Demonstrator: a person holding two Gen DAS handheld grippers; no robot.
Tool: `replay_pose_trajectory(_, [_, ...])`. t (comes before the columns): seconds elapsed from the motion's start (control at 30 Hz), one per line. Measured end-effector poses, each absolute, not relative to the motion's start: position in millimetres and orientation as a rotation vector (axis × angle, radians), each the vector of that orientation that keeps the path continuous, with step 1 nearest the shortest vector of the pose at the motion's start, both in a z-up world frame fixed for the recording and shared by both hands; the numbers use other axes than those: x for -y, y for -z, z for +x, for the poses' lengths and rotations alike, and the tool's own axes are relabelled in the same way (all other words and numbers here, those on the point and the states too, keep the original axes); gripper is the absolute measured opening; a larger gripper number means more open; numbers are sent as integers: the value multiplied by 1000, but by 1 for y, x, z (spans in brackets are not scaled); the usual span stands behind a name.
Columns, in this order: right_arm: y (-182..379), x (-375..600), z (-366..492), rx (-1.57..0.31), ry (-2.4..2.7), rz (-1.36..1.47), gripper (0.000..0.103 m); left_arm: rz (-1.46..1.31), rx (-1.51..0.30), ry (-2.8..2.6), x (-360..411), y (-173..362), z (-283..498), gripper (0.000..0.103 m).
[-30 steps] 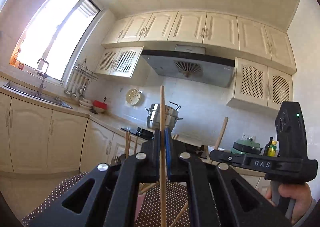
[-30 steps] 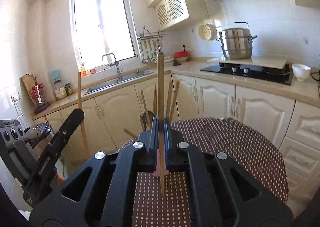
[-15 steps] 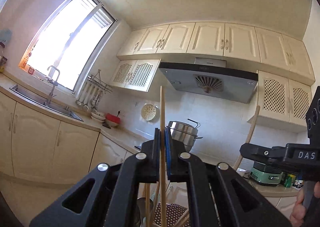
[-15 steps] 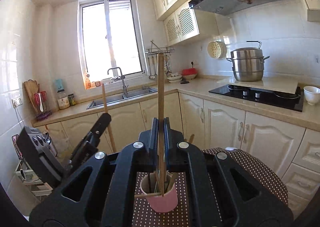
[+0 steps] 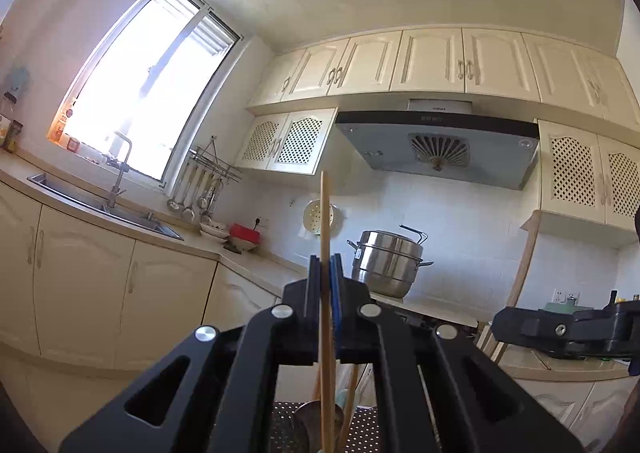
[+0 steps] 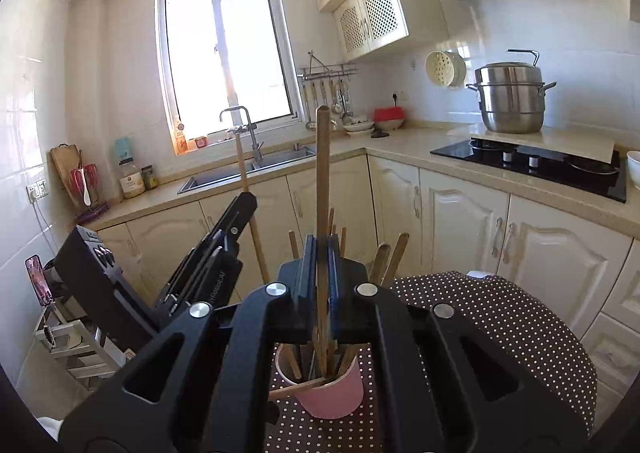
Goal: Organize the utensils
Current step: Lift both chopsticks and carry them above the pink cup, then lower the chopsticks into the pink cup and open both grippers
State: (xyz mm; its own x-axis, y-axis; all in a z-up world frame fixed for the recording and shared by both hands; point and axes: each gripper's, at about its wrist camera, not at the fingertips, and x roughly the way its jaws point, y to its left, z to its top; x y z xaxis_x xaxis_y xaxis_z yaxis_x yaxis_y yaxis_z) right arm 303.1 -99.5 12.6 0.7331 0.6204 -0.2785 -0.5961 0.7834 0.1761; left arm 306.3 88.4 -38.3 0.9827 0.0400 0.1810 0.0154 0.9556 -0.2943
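My left gripper (image 5: pixel 325 277) is shut on a thin wooden chopstick (image 5: pixel 325 213) held upright. My right gripper (image 6: pixel 322 257) is shut on a thicker wooden stick (image 6: pixel 322 173), also upright, its lower end reaching into a pink cup (image 6: pixel 326 393) that holds several wooden utensils. The cup stands on a brown dotted tablecloth (image 6: pixel 500 325). In the right wrist view the left gripper (image 6: pixel 240 209) is at the left, raised, with its chopstick (image 6: pixel 242 161) sticking up. In the left wrist view the right gripper (image 5: pixel 516 327) is at the right with its stick (image 5: pixel 524 269).
A wooden stick (image 6: pixel 296 387) leans against the cup's rim. Cream cabinets (image 6: pixel 460 221) and the counter with a sink (image 6: pixel 248 169), a hob (image 6: pixel 532 165) and a steel steamer pot (image 6: pixel 510 97) ring the table. A metal rack (image 6: pixel 76 345) stands low at the left.
Both grippers have risen and tilted upward with their sticks. The pink cup has come into the right wrist view below the right gripper. The left view has lost most of the table.
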Motion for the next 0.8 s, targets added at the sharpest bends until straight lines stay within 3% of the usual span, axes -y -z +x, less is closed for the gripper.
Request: replay_pose_trajectory(0.8, [38, 72, 312, -459, -658, 45, 6, -171, -49, 48, -76, 86, 302, 5])
